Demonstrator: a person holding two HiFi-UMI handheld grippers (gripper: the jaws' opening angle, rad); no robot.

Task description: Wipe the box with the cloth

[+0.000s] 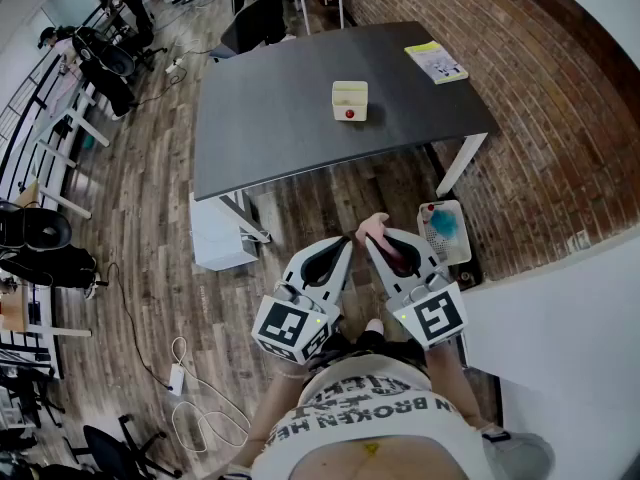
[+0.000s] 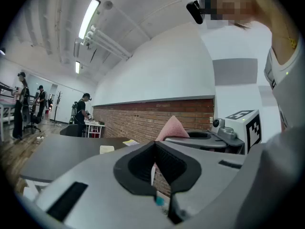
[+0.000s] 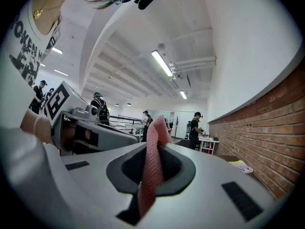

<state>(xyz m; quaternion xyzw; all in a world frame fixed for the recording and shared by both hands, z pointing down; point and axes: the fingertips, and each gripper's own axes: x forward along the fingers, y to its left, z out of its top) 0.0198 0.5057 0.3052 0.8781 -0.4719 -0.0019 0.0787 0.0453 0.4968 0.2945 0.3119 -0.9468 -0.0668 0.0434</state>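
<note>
The left gripper was pressed shut with nothing between its jaws. The right gripper pinched a pink cloth, which ran up between the jaws and stuck out past their tips. In the head view both grippers were held level and side by side in front of the person's body, with their tips close together and pointing toward a dark table. The box, cream with a round red spot on its near side, stood on the table, well apart from both grippers and the cloth. Nothing touched it. A yellow-edged booklet lay at the table's far corner, near a brick wall. On the wooden floor beside that wall, just right of the right gripper in the head view, sat a white basket with something blue in it. Other people stood at desks along the far left of the room.
</note>
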